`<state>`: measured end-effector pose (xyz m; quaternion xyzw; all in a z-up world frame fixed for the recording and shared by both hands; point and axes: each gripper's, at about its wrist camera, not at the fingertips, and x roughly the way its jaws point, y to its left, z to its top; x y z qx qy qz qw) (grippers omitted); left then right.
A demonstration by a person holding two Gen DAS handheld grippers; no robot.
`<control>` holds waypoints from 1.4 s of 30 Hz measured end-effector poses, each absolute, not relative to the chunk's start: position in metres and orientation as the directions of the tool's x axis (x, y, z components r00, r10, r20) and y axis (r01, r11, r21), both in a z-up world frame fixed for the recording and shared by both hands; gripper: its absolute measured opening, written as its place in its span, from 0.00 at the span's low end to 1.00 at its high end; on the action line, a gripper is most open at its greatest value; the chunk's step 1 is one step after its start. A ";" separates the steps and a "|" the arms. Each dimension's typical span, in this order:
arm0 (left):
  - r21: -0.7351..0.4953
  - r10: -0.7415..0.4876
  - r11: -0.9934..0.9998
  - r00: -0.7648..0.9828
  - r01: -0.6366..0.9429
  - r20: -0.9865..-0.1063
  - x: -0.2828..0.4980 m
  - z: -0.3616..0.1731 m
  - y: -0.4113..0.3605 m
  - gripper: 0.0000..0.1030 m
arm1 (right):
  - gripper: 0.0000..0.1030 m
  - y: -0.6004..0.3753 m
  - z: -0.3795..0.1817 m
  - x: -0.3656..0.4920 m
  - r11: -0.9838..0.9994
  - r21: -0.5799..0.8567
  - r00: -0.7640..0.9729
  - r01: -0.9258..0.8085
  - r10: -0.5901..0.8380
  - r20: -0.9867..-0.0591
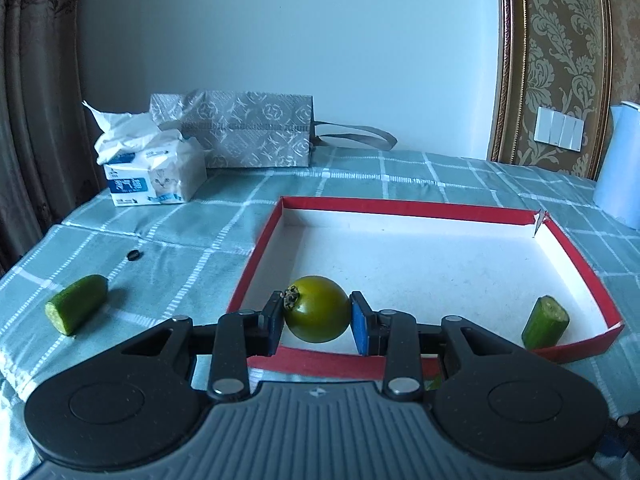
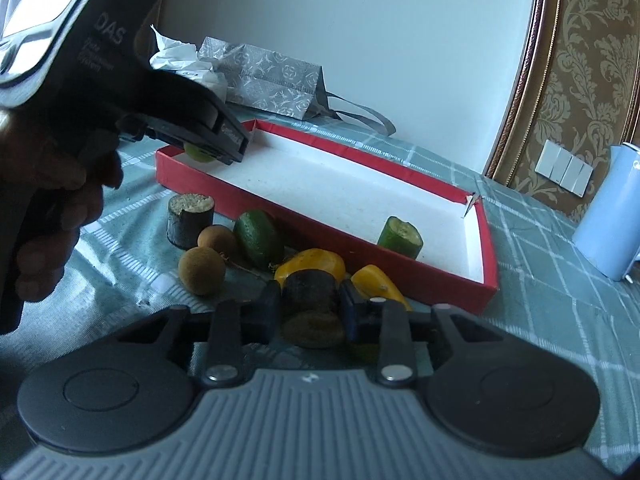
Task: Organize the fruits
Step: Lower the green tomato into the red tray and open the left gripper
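Green tomato [image 1: 316, 309] clamped in left claw [image 1: 317, 322]; right claw [image 2: 309, 310] clamped on dark chunk [image 2: 310, 290].

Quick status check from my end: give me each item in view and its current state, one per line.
Left gripper: shut on green tomato, over the red box.
Right gripper: shut on dark cylindrical piece, outside the box.
Cucumber piece: inside the box, near corner.
Cucumber half: lying on tablecloth, outside.
Yellow pepper pieces: on the cloth, outside.
Tissue pack: open, tissue sticking out.
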<state>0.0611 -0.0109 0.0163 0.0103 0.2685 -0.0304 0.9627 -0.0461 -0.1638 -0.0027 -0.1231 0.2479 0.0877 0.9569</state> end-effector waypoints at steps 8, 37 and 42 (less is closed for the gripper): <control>0.015 -0.054 0.997 0.841 0.074 -0.538 0.081 0.019 -0.018 0.33 | 0.29 -0.183 0.001 -0.053 0.969 -0.056 0.857 -0.239 0.184 -0.481; 0.013 -0.043 0.998 0.833 0.060 -0.551 0.132 0.009 -0.040 0.74 | 0.29 -0.215 0.006 -0.078 0.956 0.113 0.887 -0.272 0.295 -0.355; 0.003 -0.047 0.998 0.837 0.058 -0.546 0.129 0.012 -0.038 0.76 | 0.29 -0.215 0.005 -0.078 0.957 0.118 0.888 -0.265 0.290 -0.358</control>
